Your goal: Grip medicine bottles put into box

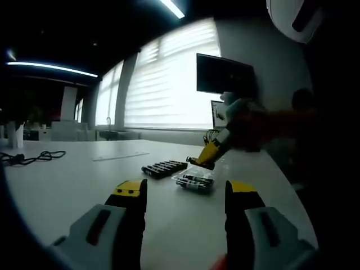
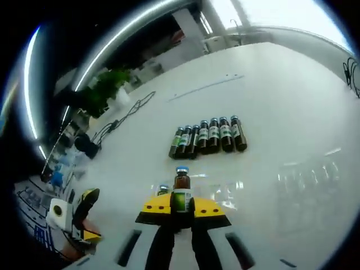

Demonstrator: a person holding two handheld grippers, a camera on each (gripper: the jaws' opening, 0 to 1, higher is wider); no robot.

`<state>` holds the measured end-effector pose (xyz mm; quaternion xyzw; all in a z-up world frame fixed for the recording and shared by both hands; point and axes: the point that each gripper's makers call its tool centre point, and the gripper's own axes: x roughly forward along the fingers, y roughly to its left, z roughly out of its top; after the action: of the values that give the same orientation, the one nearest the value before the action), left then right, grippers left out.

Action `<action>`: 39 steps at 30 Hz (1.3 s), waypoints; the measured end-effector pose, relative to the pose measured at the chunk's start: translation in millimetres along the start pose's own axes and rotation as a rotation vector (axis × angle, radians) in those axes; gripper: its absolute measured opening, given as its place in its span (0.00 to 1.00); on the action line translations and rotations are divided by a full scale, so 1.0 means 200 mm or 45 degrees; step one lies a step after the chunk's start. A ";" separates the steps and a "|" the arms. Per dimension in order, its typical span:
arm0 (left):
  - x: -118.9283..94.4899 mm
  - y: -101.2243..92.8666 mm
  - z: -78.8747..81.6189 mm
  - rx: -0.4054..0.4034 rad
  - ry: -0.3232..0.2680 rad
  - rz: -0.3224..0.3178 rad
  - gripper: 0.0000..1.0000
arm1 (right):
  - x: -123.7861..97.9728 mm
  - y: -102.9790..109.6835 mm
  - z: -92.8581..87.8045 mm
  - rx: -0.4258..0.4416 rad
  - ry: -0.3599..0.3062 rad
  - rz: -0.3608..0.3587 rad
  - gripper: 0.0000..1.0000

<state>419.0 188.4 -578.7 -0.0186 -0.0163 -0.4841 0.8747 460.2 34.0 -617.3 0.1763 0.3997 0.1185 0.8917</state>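
In the right gripper view, the right gripper [image 2: 179, 216] had its yellow-tipped jaws closed on a small brown glass medicine bottle with a blue cap and green label [image 2: 181, 190], held upright between them. Just beyond the tips lay a clear plastic tray box [image 2: 225, 194], and farther out a row of six dark bottles [image 2: 208, 136] lay side by side on the white table [image 2: 281, 90]. In the left gripper view, the left gripper [image 1: 185, 194] hung wide open, empty, with the tray beyond its jaws.
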 end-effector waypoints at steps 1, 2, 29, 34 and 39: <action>0.00 0.00 0.00 -0.001 -0.001 0.000 0.49 | 0.00 0.00 0.00 -0.002 -0.006 -0.003 0.07; 0.00 0.00 0.00 -0.003 -0.002 0.000 0.49 | 0.01 0.01 -0.01 -0.006 -0.005 -0.004 0.07; 0.00 0.00 0.01 -0.025 -0.014 -0.017 0.49 | 0.05 -0.04 -0.08 -0.110 -0.024 -0.093 0.07; 0.00 0.00 0.01 -0.025 -0.015 -0.018 0.49 | 0.04 -0.05 -0.07 -0.093 -0.061 -0.090 0.08; 0.00 0.00 0.01 -0.022 -0.013 -0.017 0.49 | 0.02 -0.05 -0.06 -0.091 -0.077 -0.083 0.08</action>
<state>418.3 188.2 -577.0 -0.0286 -0.0165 -0.4900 0.8711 454.1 28.9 -631.2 0.1347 0.3735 0.0980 0.9125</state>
